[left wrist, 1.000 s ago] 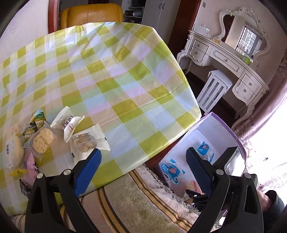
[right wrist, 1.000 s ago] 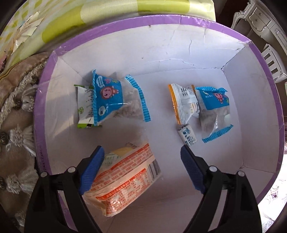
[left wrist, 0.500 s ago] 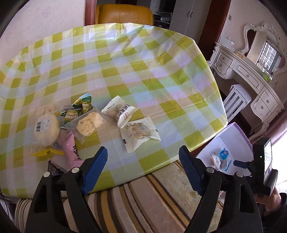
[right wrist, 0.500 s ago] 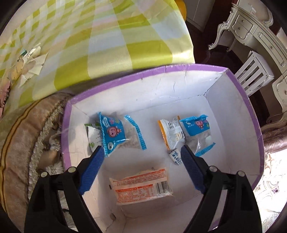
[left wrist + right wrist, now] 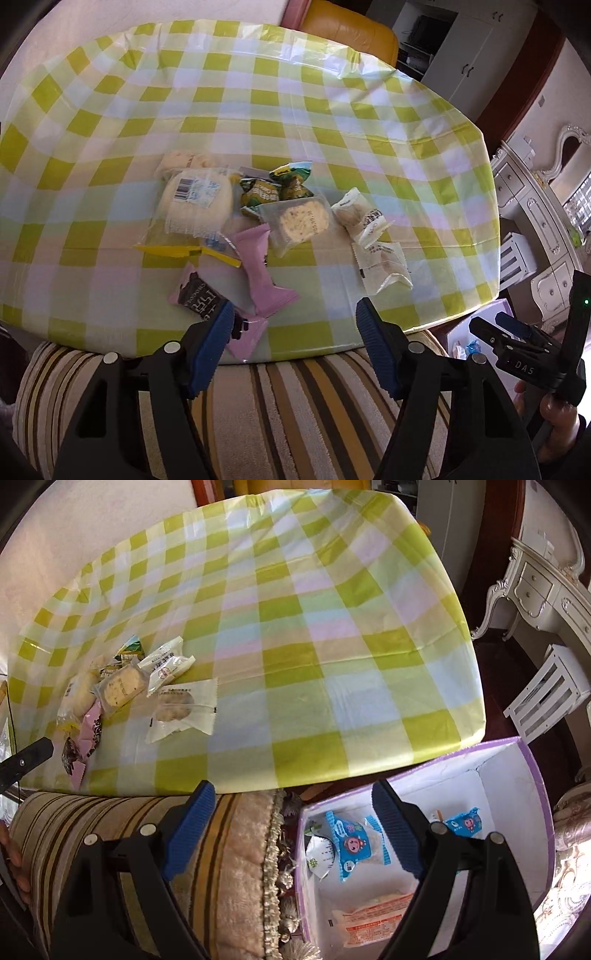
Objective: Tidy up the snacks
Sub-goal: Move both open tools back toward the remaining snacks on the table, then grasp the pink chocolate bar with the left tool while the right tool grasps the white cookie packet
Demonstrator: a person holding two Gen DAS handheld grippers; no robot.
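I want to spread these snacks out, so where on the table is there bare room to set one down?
The checked tablecloth is bare from the white pastry packet across to the edge above the purple box, and along the far side by the wall. It is crowded at the near left, where the snack pile overlaps around the pink wrapper.

Bright daylight from the right, slightly soft focus, strong fisheye bending and dark corners.
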